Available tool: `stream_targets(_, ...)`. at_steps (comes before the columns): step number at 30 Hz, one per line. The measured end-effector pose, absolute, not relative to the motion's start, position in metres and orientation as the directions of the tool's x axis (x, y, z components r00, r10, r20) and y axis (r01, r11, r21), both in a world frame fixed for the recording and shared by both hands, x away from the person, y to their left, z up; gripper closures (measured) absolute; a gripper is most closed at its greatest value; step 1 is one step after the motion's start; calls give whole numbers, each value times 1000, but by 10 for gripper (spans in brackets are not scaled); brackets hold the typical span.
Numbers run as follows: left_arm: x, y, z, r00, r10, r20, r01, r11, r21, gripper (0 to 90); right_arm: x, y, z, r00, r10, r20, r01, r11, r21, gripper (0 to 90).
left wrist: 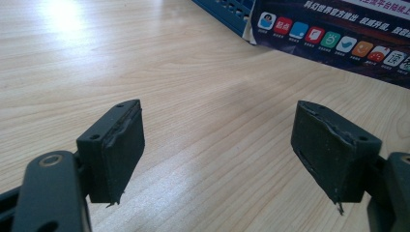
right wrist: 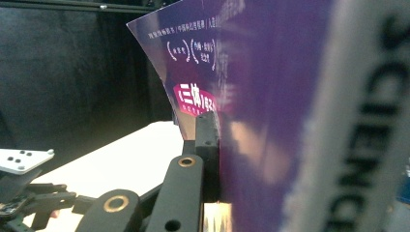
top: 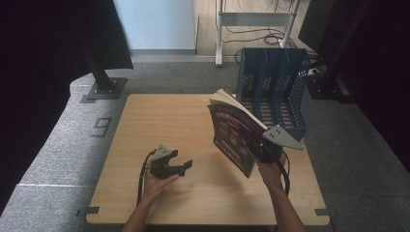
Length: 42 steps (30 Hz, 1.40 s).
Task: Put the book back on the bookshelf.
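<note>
A purple-covered magazine (top: 234,135) stands lifted and tilted above the right half of the wooden table (top: 159,121), in front of the blue file rack (top: 273,89). My right gripper (top: 263,147) is shut on its lower right edge. In the right gripper view one black pad (right wrist: 207,145) presses flat against the purple cover (right wrist: 270,96). My left gripper (top: 181,166) rests low over the table at centre left, jaws spread with nothing between them. In the left gripper view both pads (left wrist: 121,150) hover over bare wood, with the magazine's lower edge (left wrist: 338,41) at the top right.
The blue mesh file rack has three upright slots and stands at the table's far right corner. Grey carpet surrounds the table. Black curtains hang left and right. A white stand with cables is behind the table.
</note>
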State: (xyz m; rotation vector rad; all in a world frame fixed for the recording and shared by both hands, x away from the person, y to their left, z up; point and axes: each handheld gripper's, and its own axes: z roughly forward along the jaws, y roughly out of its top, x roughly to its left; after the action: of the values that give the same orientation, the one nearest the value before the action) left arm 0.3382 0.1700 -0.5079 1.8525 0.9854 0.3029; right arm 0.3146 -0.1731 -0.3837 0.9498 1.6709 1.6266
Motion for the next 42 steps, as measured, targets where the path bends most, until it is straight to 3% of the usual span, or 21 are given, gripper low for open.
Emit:
stream_targets(6,334,173,-506,638,736,-227,497,-169,851,195,317,-180,-377,-537,840,72,78,-35,996,815)
stream_targets(19,329,165,-516,654,730,-199,516,-237,823,193,327,-189,-364,-511,856,83,66,-57,996,815)
stream_targets(42,326,169,-512,637,737,-224,521,-198,830,194,346,-205,-346,-441,893,91,37,-83,996,815)
